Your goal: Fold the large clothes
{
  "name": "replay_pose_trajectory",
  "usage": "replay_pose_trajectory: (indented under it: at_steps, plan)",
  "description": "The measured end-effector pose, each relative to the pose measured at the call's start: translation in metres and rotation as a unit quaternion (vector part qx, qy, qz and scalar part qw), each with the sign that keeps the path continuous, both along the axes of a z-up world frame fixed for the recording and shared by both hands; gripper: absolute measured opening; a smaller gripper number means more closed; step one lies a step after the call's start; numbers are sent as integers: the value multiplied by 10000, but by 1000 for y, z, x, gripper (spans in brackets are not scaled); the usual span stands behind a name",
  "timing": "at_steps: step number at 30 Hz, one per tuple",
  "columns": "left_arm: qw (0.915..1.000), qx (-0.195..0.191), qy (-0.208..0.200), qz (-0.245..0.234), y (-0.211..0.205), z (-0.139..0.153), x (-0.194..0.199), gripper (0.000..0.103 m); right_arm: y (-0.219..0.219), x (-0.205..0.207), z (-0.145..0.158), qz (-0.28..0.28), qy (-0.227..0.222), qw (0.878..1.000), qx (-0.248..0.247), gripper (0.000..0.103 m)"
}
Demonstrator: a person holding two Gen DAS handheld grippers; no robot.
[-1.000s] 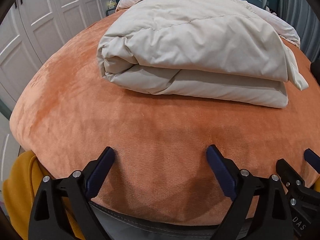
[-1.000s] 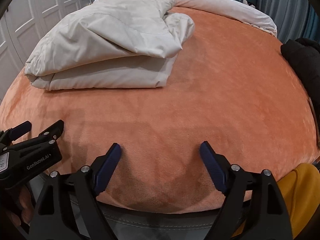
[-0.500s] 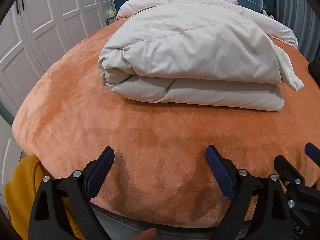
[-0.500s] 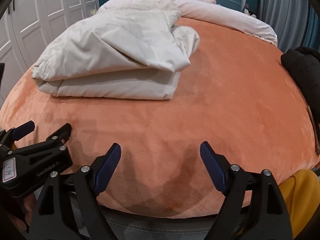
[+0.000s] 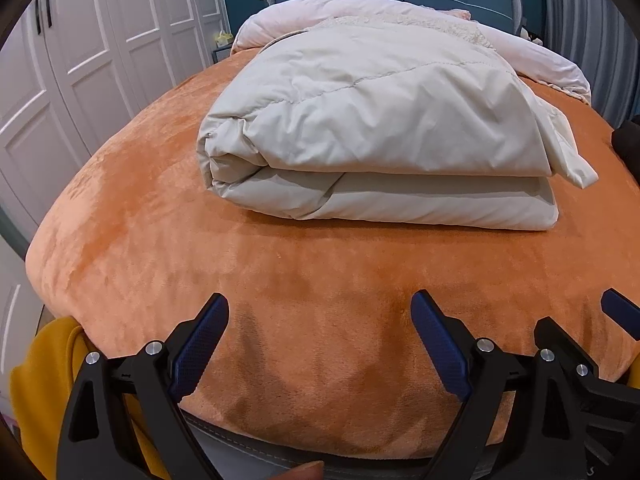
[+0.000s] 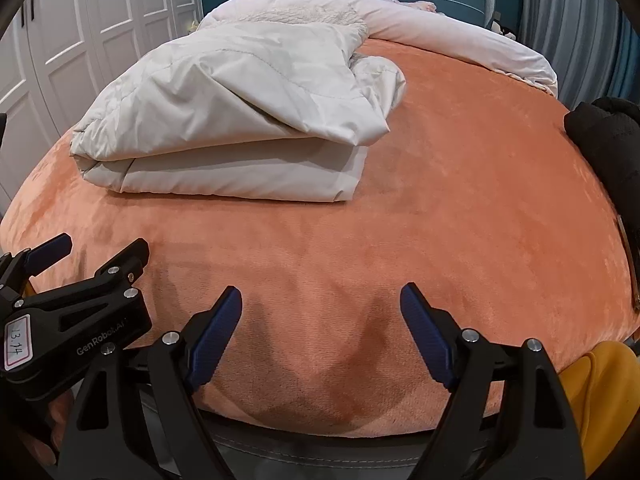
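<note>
A cream padded coat [image 5: 372, 132] lies folded in a thick bundle on the orange bed cover [image 5: 160, 240]; it also shows in the right wrist view [image 6: 240, 120], left of centre. My left gripper [image 5: 320, 320] is open and empty, low over the near edge of the bed, well short of the coat. My right gripper [image 6: 322, 312] is open and empty beside it, also at the near edge. The left gripper shows in the right wrist view [image 6: 92, 252] at lower left, and the right gripper's finger [image 5: 620, 312] shows in the left wrist view.
A pale pink duvet [image 6: 460, 44] lies along the headboard end. A black garment [image 6: 608, 140] sits at the bed's right edge. White wardrobe doors [image 5: 80, 60] stand to the left. Yellow cloth [image 5: 44, 380] hangs below the near edge.
Both grippers have tilted up and drawn back a little, so the folded coat sits lower in each view. Both stay open and empty.
</note>
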State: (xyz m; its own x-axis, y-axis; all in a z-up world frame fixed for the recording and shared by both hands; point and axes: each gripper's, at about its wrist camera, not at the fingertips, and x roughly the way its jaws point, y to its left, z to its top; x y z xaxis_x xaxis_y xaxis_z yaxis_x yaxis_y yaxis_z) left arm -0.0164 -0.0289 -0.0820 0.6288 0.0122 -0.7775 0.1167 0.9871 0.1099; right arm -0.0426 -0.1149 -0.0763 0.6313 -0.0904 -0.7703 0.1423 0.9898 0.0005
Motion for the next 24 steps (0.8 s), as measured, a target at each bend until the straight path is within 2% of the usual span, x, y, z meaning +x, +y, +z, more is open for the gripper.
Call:
replay_pose_trajectory:
  at_steps: [24]
  plan:
    - [10000,9,-88,37,2,1,-1,89,6,-3,2,-70,-52,10000,16,79]
